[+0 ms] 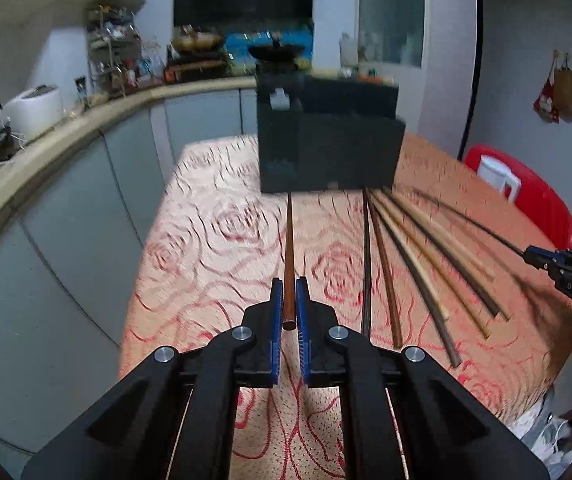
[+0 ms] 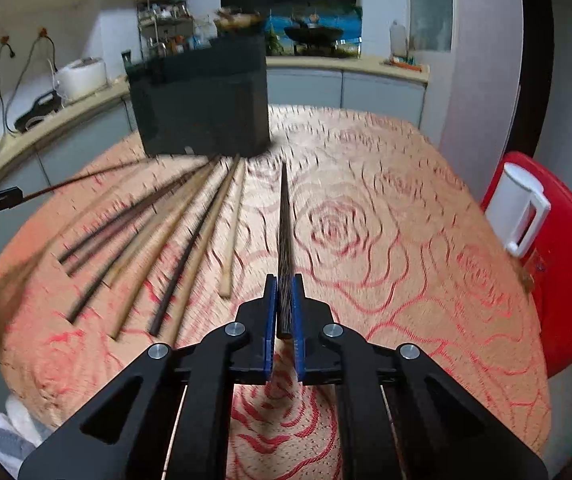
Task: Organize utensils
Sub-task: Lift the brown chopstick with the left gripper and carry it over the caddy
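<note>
Both tools are loaded at once here. The left tool (image 1: 290, 304) has its blue pads pressed in on a reddish-brown chopstick (image 1: 289, 256), gripping near the thick butt end so the long taper runs straight out ahead of the tool, toward the black holder box (image 1: 326, 148) standing directly in front. The right tool (image 2: 284, 300) is clamped the same way on a dark speckled chopstick (image 2: 285, 240), again pinched near the butt with the tip pointing forward toward the black holder box (image 2: 202, 108), which sits ahead and to this tool's left.

Holding each stick by its thick end looks deliberate: it leaves the slim end free to lead into the box's open top.

The remaining chopsticks (image 2: 158, 248) lie fanned on the rose-patterned desk (image 2: 406, 240), to the left of the right tool and to the right of the left one, between the two, their far ends near the foot of the box. A red chair (image 2: 566, 272) with a white jug (image 2: 518, 208) on it stands off to the right tool's right.

My read: the pickup is done on both sides, the carry to the box comes next. Many sticks remain, so it's early going.
</note>
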The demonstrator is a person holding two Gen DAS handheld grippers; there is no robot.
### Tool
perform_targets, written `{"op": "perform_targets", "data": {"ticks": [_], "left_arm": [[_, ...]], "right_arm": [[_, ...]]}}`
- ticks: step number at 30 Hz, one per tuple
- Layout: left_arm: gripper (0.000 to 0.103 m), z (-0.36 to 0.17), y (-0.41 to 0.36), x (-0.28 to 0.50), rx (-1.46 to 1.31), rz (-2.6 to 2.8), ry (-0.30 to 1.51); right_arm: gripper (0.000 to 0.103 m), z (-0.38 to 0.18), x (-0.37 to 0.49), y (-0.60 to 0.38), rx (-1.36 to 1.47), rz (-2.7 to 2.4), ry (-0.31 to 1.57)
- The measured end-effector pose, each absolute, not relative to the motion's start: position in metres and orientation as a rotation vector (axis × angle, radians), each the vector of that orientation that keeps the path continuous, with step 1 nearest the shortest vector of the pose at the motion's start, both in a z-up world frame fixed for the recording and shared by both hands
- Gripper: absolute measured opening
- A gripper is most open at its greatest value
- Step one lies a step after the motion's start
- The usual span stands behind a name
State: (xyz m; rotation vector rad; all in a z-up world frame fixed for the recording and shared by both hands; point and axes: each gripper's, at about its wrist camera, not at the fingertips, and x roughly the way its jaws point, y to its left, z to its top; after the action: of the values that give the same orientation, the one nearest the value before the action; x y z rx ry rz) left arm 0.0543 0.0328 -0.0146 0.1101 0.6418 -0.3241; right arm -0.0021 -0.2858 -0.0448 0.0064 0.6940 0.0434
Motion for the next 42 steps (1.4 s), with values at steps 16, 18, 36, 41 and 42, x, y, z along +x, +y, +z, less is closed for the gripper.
{"op": "perform_targets", "data": {"ticks": [16, 18, 36, 41, 42], "left_arm": [[0.006, 0.072, 0.049, 0.059, 0.046, -0.301, 0.425], [0.006, 0.077, 0.048, 0.064, 0.039, -0.302, 0.42], [0.006, 0.131, 0.011, 0.126, 0.106, -0.332, 0.468], [0.006, 0.15, -0.002, 0.136, 0.113, -0.375, 0.465], [0.006, 0.155, -0.004, 0.137, 0.114, -0.382, 0.461]], "right_arm": [[0.008, 0.071, 0.016, -0.287, 0.074, 0.137, 0.44], [0.008, 0.078, 0.023, -0.284, 0.077, 0.146, 0.428], [0.008, 0.12, 0.098, -0.29, 0.156, 0.178, 0.474], [0.008, 0.139, 0.109, -0.291, 0.156, 0.183, 0.452], [0.008, 0.143, 0.111, -0.292, 0.16, 0.185, 0.446]]}}
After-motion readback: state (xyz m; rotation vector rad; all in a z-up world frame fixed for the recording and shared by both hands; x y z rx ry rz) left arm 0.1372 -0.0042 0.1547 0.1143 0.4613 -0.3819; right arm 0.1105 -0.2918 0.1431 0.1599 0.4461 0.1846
